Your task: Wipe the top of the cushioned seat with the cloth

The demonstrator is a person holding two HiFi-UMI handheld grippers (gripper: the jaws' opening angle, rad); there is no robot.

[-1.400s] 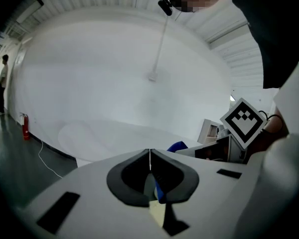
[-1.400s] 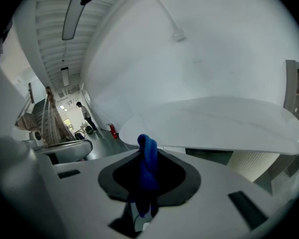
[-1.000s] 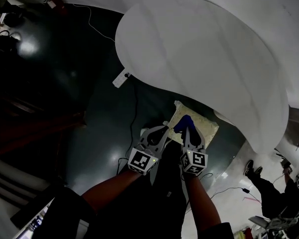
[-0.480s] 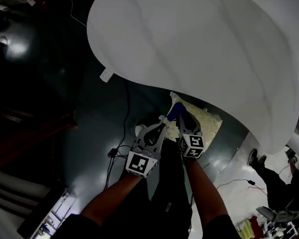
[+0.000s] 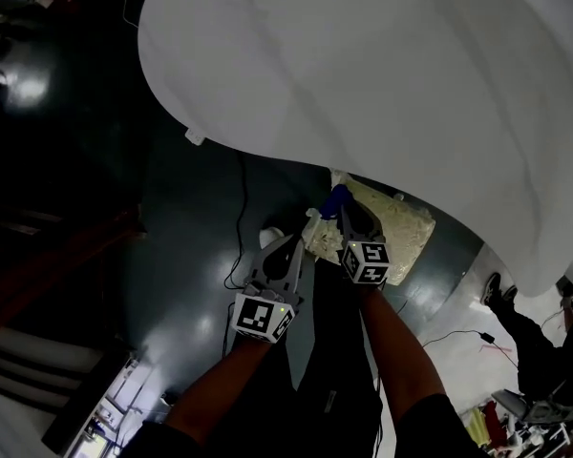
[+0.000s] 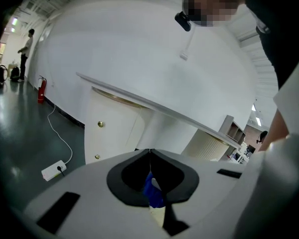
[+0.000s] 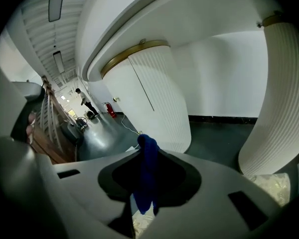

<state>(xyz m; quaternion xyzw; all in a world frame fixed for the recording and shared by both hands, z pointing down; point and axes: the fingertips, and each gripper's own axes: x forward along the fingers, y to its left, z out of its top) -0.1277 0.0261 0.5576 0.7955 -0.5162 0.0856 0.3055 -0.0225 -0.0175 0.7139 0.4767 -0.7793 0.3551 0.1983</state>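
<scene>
The cushioned seat [image 5: 393, 229] is a cream pad sitting low on the dark floor [image 5: 186, 246], with its far side tucked under the overhang of the big white table [image 5: 363, 84].

The right claw [image 5: 343, 214] is clamped on a blue cloth [image 5: 336, 198]. In the right gripper view the cloth [image 7: 146, 176] is pinched between the jaws, bunched into a strip that pokes out past the tips and trails down behind them. That claw sits over the near left corner of the seat, and most of the pad spreads away from it to the right and forward, toward the table's edge. A pale patch of the seat [image 7: 275, 183] shows low on the right in that view.

The left claw [image 5: 288, 248] hangs beside the seat's left edge, over bare floor. Its jaws meet at the tips, and I can't see that they hold anything. The bit of blue in the slit lower down looks like the cloth seen beyond them.

So the right claw is the nearer one and the one carrying the cloth. I'd judge the wipe has to come down and sweep rightward across the top, keeping low enough to clear the table's overhang.
</scene>
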